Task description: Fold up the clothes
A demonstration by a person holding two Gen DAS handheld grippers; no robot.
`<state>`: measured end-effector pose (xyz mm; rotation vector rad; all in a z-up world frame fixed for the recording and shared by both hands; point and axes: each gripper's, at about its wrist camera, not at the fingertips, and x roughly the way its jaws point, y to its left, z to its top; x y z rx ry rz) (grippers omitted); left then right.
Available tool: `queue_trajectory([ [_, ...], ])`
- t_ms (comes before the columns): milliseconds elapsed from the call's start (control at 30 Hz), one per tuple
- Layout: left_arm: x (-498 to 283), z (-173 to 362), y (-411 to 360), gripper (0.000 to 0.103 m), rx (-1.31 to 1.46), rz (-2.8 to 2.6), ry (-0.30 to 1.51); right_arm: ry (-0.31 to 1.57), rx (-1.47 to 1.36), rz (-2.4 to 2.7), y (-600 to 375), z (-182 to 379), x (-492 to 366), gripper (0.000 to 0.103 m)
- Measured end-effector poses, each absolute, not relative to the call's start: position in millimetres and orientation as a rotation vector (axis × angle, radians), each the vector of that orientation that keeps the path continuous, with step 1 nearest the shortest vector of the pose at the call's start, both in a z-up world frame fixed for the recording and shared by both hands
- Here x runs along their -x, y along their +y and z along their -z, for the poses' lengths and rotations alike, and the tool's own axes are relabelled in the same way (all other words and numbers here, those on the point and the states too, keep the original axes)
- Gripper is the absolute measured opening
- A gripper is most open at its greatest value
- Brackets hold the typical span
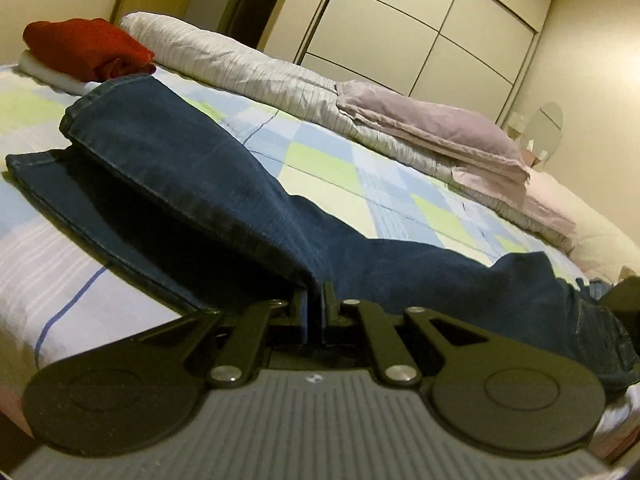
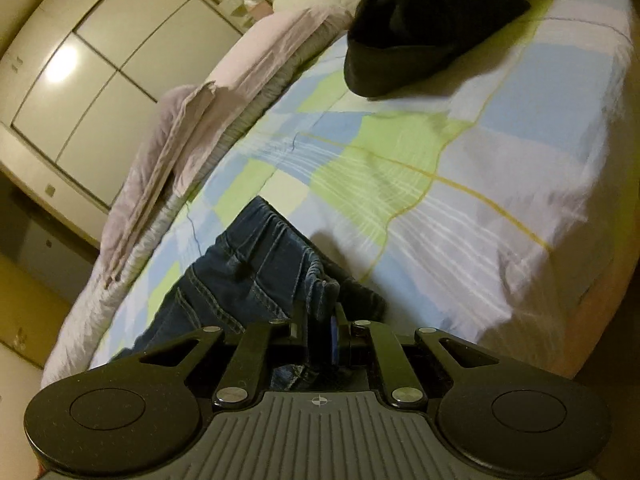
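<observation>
Left gripper (image 1: pixel 314 300) pinches a fold of the jeans (image 1: pixel 192 172), fingers pressed together on denim. Right gripper (image 2: pixel 320 320) clamps bunched denim at the waistband end of the jeans (image 2: pixel 248 272). Jeans lie stretched over the checked bedsheet (image 1: pixel 328 164), 2 leg layers stacked, hems away from the left gripper. Farther: black garment (image 2: pixel 420 36), lilac pillow (image 1: pixel 432 132), striped duvet (image 1: pixel 240 64), red folded clothes (image 1: pixel 88 48). Wardrobe (image 1: pixel 420 28) behind.

Beyond the jeans (image 1: pixel 224 184), open patchwork bedsheet (image 1: pixel 320 160) is lying free. A rolled duvet (image 1: pixel 248 64) and pillow (image 1: pixel 432 128) are walling the far edge, folded red clothing (image 1: pixel 88 46) is blocking one corner, and a dark garment (image 2: pixel 416 36) is crowding the opposite end.
</observation>
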<state>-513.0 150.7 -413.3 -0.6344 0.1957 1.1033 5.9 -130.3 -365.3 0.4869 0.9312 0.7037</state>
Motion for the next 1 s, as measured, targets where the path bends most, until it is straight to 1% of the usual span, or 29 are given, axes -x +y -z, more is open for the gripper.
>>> queue_trajectory([
  [67,515.6,410.2,148.8,0.005,0.638,-1.098,0.172,0.908,-0.503,-0.710,-132.8,361.2,-4.4,0.008],
  [133,510.4,412.3,151.7,0.005,0.616,-1.110,0.199,0.879,-0.508,-0.719,-134.0,356.4,-2.6,0.008],
  [200,503.9,422.6,159.8,0.006,0.636,-1.126,0.261,0.891,-0.413,-0.699,-124.6,362.0,-1.5,0.008],
  [267,505.8,432.4,164.9,0.006,0.701,-1.124,0.257,0.877,-0.317,-0.685,-115.6,364.5,3.1,0.011],
  [300,508.9,430.9,163.8,0.008,0.705,-1.117,0.238,0.865,-0.295,-0.682,-113.8,362.6,5.7,0.019],
  [333,512.7,428.0,163.4,0.013,0.709,-1.113,0.226,0.852,-0.271,-0.678,-111.9,360.5,8.3,0.031],
  [367,516.8,425.1,163.0,0.015,0.714,-1.110,0.213,0.835,-0.227,-0.646,-109.7,355.4,11.7,0.050],
  [400,523.0,422.2,162.7,0.022,0.730,-1.111,0.193,0.779,-0.168,-0.599,-106.8,349.4,18.7,0.055],
  [433,531.3,419.5,164.0,0.024,0.744,-1.116,0.168,0.723,-0.109,-0.552,-104.0,343.4,25.8,0.055],
  [467,541.8,417.6,168.0,0.024,0.763,-1.135,0.143,0.665,-0.053,-0.508,-101.1,337.5,32.8,0.055],
  [533,563.2,414.1,176.5,0.026,0.802,-1.174,0.091,0.542,-0.006,-0.486,-96.1,328.7,47.5,0.055],
  [600,588.2,414.2,190.2,0.028,0.873,-1.229,0.020,0.496,-0.031,-0.530,-88.4,324.9,54.6,0.055],
  [667,610.8,416.6,207.9,0.030,0.943,-1.279,-0.047,0.511,-0.047,-0.601,-76.8,330.2,54.7,0.055],
  [733,628.3,421.3,229.5,0.034,1.007,-1.336,-0.089,0.556,-0.029,-0.631,-61.0,341.1,52.3,0.055],
  [767,636.3,423.7,239.9,0.034,1.041,-1.358,-0.110,0.573,-0.006,-0.627,-54.3,347.0,51.8,0.055],
  [867,648.6,431.2,265.8,0.032,1.162,-1.333,-0.184,0.615,0.061,-0.600,-40.1,364.3,51.0,0.055],
  [900,648.7,430.3,270.9,0.031,1.176,-1.327,-0.180,0.613,0.077,-0.595,-37.9,368.0,51.3,0.055],
  [933,647.8,428.6,274.3,0.024,1.174,-1.323,-0.166,0.607,0.097,-0.593,-35.4,370.6,52.1,0.055],
  [967,647.7,426.0,275.4,0.011,1.156,-1.316,-0.156,0.602,0.115,-0.591,-35.5,373.2,53.3,0.055],
  [1000,647.5,422.5,275.1,0.003,1.134,-1.311,-0.151,0.598,0.127,-0.589,-33.7,374.6,53.9,0.055],
])
